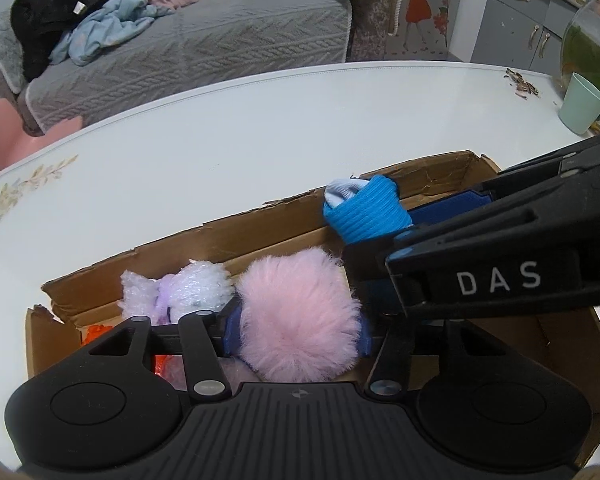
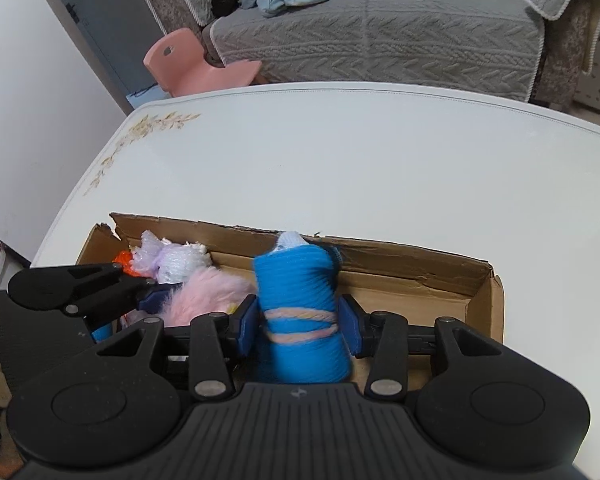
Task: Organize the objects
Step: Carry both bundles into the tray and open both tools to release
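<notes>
Objects: blue sock roll (image 2: 300,312) clamped in right tool (image 2: 298,326), pink pompom (image 1: 300,320) clamped in left tool (image 1: 298,330), both over cardboard box (image 1: 228,236) on surface. Approx. midway: lilac item (image 1: 180,292) already in; neither held item released.

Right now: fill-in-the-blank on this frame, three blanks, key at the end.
1. The left gripper is shut on a fluffy ball coloured ____.
2. The right gripper clamps a rolled sock whose main colour is ____.
3. Both items are over a box made of ____.

Missing words: pink; blue; cardboard
</notes>
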Tool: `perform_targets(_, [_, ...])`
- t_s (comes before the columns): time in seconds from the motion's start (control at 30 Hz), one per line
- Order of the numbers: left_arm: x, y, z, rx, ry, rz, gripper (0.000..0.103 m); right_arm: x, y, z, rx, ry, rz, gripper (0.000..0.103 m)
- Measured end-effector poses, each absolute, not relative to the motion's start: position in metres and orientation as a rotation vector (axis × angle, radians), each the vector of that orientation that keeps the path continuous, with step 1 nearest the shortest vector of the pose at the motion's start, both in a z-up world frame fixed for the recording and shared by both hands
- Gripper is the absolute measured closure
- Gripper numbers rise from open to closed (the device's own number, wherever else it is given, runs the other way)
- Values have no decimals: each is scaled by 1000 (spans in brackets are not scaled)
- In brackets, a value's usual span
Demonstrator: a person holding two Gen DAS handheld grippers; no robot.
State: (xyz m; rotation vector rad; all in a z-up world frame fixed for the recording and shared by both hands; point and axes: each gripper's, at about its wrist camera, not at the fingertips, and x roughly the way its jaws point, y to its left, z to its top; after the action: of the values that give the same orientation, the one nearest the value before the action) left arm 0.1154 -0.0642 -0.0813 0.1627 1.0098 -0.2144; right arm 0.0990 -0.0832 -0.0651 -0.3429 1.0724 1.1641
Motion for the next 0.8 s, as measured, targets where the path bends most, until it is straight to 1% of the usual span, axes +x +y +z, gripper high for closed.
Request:
perform_targets(0.07, [114,-64,-80,163,1012,-223,39,99,-85,-65,-348,1069,1162,59])
perform_targets(0.1, [113,-65,-79,165,1013,-226,37,99,-86,-64,-352,1068,1163,57])
perform_targets(0.17, [111,-64,-77,170,1011,-231,35,98,-88,-63,-365,1064,1159,57])
perform_targets(0.3, [108,-63,-71,155,1014,-235,33,100,-91,-59,-373,1065,1152,57])
perform_targets(0.5, [102,-55,-60,128,1018,-239,29,97,-89,-55,-392,1066,1168,51])
perform_targets(0.7, [89,-40,-45,107,1024,-240,28,92,-90,-51,-410,1053,1164,50])
perform_targets(0.8, [76,-29,-34,90,1022,-236,27,89,-92,-45,-402,1042,1174,47])
